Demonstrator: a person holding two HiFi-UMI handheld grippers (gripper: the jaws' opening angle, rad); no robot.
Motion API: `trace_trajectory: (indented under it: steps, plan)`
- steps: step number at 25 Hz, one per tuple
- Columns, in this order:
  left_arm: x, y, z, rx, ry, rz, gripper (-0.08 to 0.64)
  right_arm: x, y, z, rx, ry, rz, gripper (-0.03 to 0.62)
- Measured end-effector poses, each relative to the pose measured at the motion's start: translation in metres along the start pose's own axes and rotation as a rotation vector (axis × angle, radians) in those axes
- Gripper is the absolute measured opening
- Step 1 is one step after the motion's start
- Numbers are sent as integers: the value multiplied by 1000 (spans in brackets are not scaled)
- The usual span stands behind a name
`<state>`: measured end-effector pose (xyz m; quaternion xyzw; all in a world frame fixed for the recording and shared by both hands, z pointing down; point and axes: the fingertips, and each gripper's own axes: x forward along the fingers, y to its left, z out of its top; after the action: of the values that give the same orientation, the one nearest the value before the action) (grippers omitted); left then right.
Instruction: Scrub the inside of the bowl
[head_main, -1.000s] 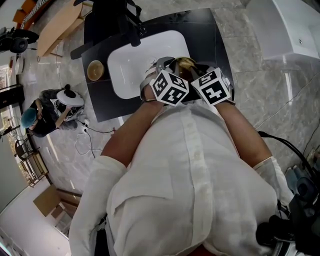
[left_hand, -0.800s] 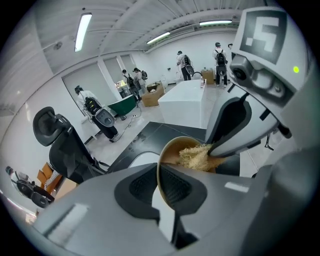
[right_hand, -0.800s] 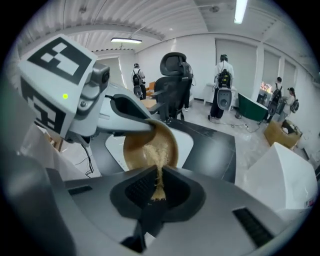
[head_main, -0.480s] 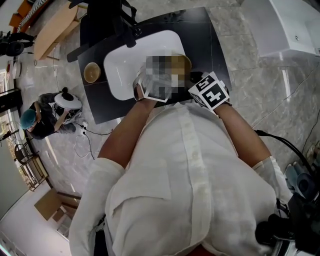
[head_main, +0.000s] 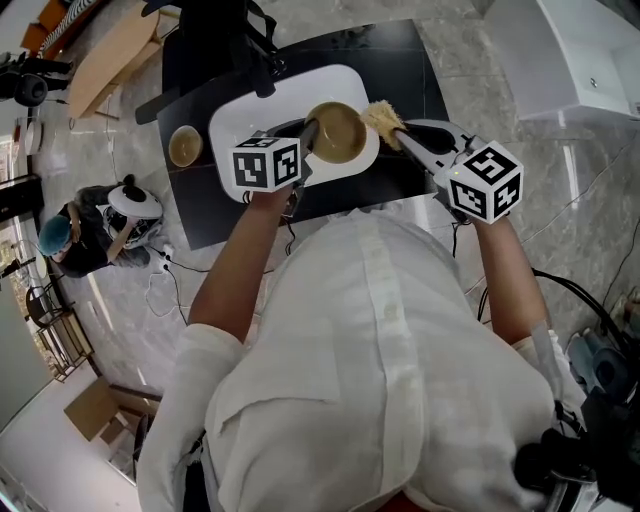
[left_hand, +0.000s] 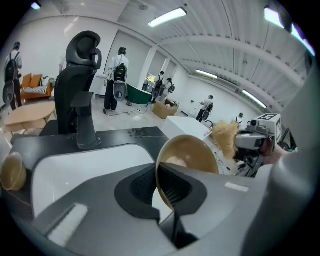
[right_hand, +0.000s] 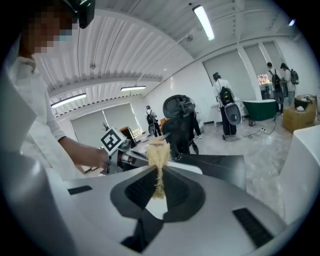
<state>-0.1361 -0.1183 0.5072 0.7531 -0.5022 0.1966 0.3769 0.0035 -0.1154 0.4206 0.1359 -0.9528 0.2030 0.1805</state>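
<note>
**Desk:** What is showing at the sink, by count?

**Photographer:** Two tan bowls, two grippers, one scrubber and one basin. The left gripper (left_hand: 161, 186) is clamping its jaws on the rim of a bowl (head_main: 337, 132). It is holding that bowl tilted over the right end of the white basin (head_main: 250, 115). The right gripper (right_hand: 159, 192) is pinching a tan fibrous scrubber (head_main: 378, 114) tight between its jaws. It is holding the scrubber just beside the bowl's right rim, outside the bowl, and I cannot tell whether the two are touching. The second bowl (head_main: 185, 145) is sitting upright on the counter to the left of the basin, well apart from the first.

**Desk:** How much room is there around them?

**Photographer:** The black countertop (head_main: 432, 80) is framing the basin on every side. One narrow strip is running under the right gripper's jaws. Another, at left, is carrying the second bowl near the counter's edge. The basin's white floor is lying open beneath and to the left of the tilted bowl. One black office chair (head_main: 210, 40) is standing at the counter's far side.

**Desk:** And the setting?

**Photographer:** A grey marble-patterned floor (head_main: 520, 140) is spreading all around the counter. One person (head_main: 80, 235) is crouching on it at left, beside some cables. Several more people are standing far off under a ribbed white ceiling (left_hand: 210, 30) with strip lights.
</note>
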Motion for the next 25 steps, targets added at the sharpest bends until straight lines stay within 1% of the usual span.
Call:
trace_trajectory:
  steps: [1, 3, 6, 8, 10, 12, 13, 15, 17, 22, 25]
  plan:
    - [-1, -3, -1, -12, -7, -30, 11, -2, -5, 1, -5, -5, -2, 26]
    - [-2, -14, -3, -36, -12, -124, 11, -1, -11, 1, -11, -2, 16, 26]
    - [-3, -39, -4, -99, -24, -310, 11, 4, -16, 0, -9, -1, 45, 26]
    - [-7, -56, -1, -147, -41, -449, 11, 8, -15, 1, -5, -5, 68, 26]
    - [-13, -73, 1, -173, -44, -578, 11, 12, -11, 2, -15, -5, 94, 27]
    - [-19, -87, 3, -181, -39, -674, 11, 13, -4, 5, -34, -8, 127, 27]
    - [-22, -92, 4, -185, -35, -704, 11, 13, 0, 7, -42, -13, 147, 26]
    - [-24, -95, 5, -200, -31, -737, 11, 12, 8, 13, -56, -27, 184, 26]
    - [-23, -92, 5, -227, -33, -750, 11, 12, 13, 16, -74, -36, 205, 26]
    - [-23, -84, 3, -267, -35, -761, 12, 5, 26, 28, -135, -68, 226, 26]
    - [-20, -78, 4, -284, -36, -750, 12, -3, 35, 37, -180, -83, 247, 26]
